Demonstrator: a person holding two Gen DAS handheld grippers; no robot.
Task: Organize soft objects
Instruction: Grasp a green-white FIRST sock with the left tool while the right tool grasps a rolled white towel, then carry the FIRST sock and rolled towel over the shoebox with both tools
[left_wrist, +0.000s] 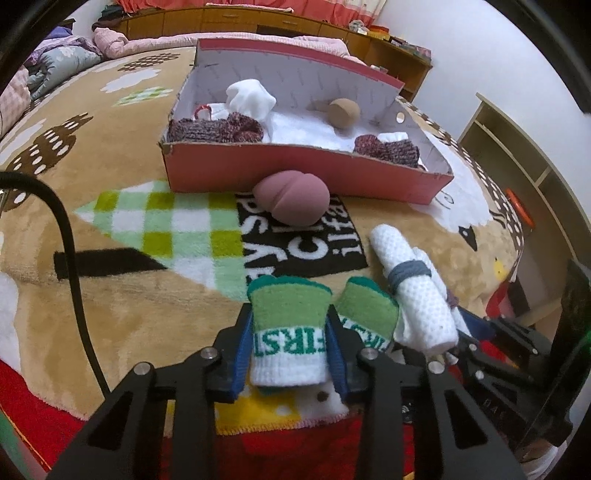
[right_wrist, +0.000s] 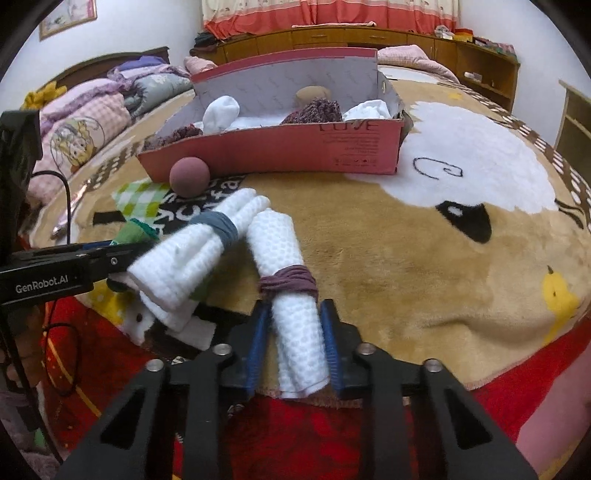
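Observation:
In the left wrist view my left gripper (left_wrist: 290, 317) is shut on a rolled green-and-white sock (left_wrist: 288, 343), its blue pads pressing both sides. A second matching sock roll (left_wrist: 369, 317) lies just right of the jaws. In the right wrist view my right gripper (right_wrist: 295, 306) is shut on a white waffle towel roll tied with a purple band (right_wrist: 291, 295). A second towel roll with a grey band (right_wrist: 195, 251) lies to its left, also visible in the left view (left_wrist: 413, 295). A pink ball (left_wrist: 295, 201) rests against the red box (left_wrist: 295, 166).
The red cardboard box (right_wrist: 277, 151) holds white and maroon knitted items and a tan ball (left_wrist: 343, 112). All lies on a plush patterned blanket (right_wrist: 406, 258) on a bed. A black cable (left_wrist: 70, 258) curves at the left. Wooden shelves (left_wrist: 517, 155) stand to the right.

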